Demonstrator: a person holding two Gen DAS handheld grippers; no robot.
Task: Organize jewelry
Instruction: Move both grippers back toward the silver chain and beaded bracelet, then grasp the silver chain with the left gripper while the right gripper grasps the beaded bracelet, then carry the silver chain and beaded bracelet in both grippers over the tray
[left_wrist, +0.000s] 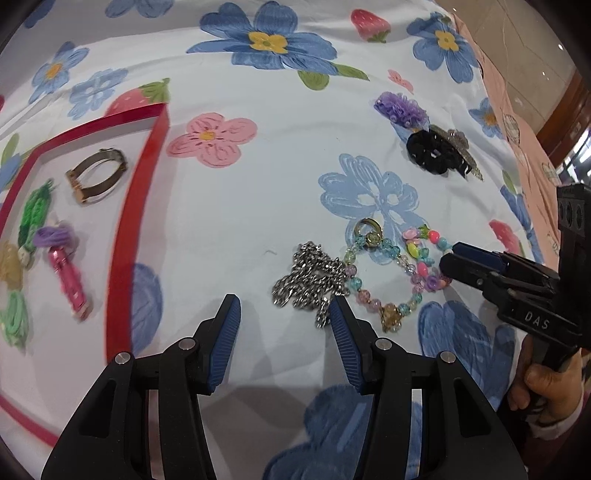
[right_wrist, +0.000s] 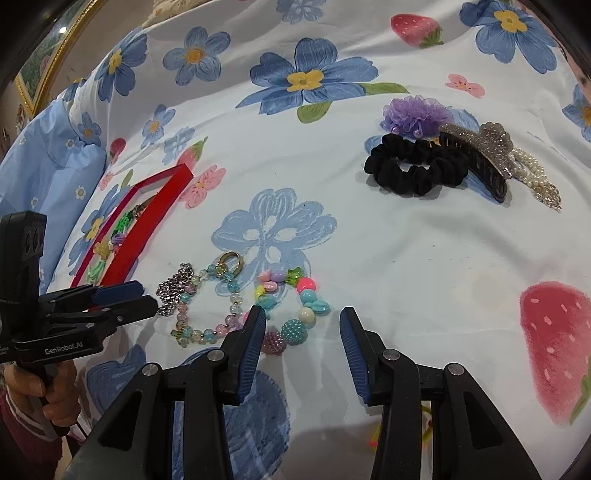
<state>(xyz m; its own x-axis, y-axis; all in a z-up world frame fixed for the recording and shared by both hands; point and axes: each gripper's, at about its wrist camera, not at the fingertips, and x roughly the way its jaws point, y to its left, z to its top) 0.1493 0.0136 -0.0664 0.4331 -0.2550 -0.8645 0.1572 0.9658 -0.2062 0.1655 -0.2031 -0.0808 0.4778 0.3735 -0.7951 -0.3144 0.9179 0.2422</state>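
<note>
Both hand-held grippers, left (left_wrist: 284, 314) and right (right_wrist: 303, 321), gape empty.

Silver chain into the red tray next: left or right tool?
Left. The left tool is open right at the silver chain, and the red tray lies on its side. The right tool is open over the chunky bead bracelet, farther from both.

Bare cloth (right_wrist: 424, 266) lies open between the tangle of silver chain (left_wrist: 308, 282) and bead bracelets (right_wrist: 295, 306) in front and the black scrunchie (right_wrist: 413, 168) and hair clips (right_wrist: 484, 155) farther back. Left, the red tray's wall (left_wrist: 138, 206) stands up. Both grippers crowd the bracelets from either side.
</note>
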